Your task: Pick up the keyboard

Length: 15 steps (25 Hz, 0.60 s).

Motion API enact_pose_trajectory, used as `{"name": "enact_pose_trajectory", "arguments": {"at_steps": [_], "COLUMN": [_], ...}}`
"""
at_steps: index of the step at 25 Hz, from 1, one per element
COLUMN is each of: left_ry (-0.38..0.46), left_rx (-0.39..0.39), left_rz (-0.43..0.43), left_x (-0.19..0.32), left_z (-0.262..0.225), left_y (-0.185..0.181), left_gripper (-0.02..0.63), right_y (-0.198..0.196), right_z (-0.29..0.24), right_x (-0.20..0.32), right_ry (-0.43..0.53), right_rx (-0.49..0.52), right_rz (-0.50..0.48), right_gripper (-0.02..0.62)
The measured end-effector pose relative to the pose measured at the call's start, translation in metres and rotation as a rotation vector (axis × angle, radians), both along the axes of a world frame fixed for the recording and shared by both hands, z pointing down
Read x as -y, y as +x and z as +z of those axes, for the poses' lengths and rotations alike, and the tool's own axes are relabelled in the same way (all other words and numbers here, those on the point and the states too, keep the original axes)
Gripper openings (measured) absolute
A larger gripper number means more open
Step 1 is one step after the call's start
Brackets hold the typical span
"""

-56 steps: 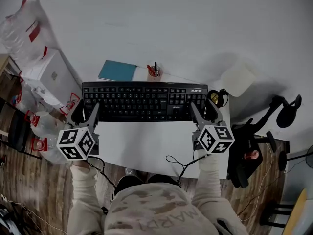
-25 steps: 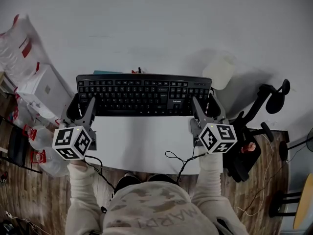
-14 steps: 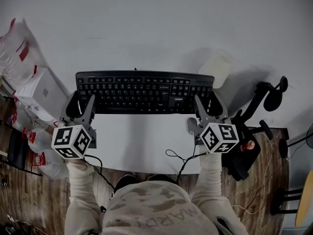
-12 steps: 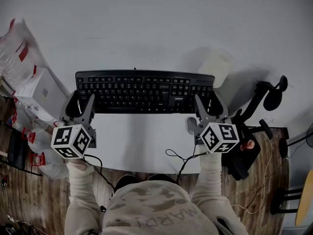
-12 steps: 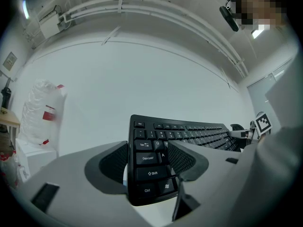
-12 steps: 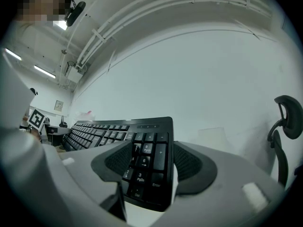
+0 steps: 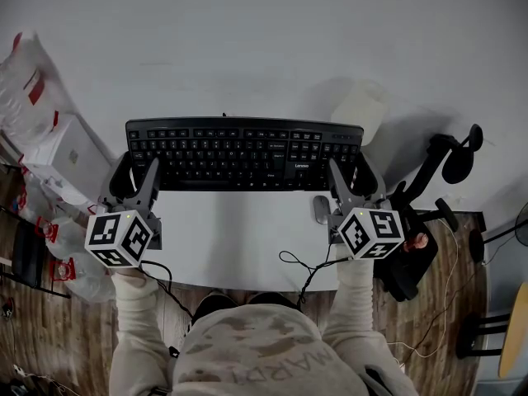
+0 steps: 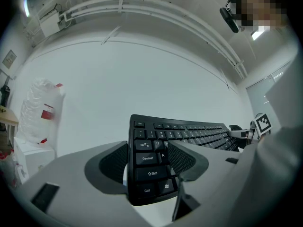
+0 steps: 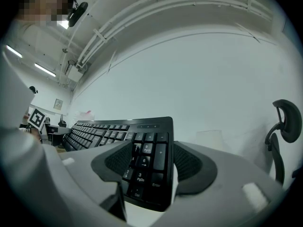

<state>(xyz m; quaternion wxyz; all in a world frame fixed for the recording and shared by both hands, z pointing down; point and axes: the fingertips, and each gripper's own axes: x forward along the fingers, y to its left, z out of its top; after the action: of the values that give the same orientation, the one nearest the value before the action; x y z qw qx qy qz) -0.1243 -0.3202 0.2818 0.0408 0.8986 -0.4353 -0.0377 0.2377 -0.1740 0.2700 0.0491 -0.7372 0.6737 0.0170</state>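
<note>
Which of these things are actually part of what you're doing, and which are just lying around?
In the job: keyboard, left gripper, right gripper, one clamped on each end.
Just lying about: plastic bags, white box, office chair.

Dim, flat grey light; keyboard (image 7: 243, 153) sharp; gripper views' edges bend, corners black.

Right tongs (image 9: 150, 162) gripping keyboard (image 9: 109, 129), numpad end

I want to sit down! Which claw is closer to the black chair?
Right. The right claw grips the keyboard at the end beside the black chair; the left claw grips the opposite end, far from it.
</note>
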Motion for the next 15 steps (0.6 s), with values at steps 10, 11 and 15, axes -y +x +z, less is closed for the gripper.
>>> {"name": "enact_pose_trajectory", "arguments": {"at_steps": [10, 11, 15], "left_ry": [-0.009, -0.009, -0.013], "left_rx": [0.002, 0.002, -0.002], "left_rz": [-0.008, -0.008, -0.01], "left_x": [0.0003, 0.0002, 0.0005], "left_z": [0.0018, 0.002, 0.0046], "left_y": [-0.0004, -0.0003, 0.0008], "left_gripper": [0.261, 0.261, 0.261], "right_y": [0.0003, 0.0005, 0.0018], "right_z": [0.0015, 0.0017, 0.003], "right_x": [0.002, 0.0021, 0.0029], "right_ry": [-0.005, -0.005, -0.004], "right_rx": [0.002, 0.003, -0.001], "right_rz": [-0.004, -0.005, -0.007], "right_gripper": [0.278, 0.278, 0.278]}}
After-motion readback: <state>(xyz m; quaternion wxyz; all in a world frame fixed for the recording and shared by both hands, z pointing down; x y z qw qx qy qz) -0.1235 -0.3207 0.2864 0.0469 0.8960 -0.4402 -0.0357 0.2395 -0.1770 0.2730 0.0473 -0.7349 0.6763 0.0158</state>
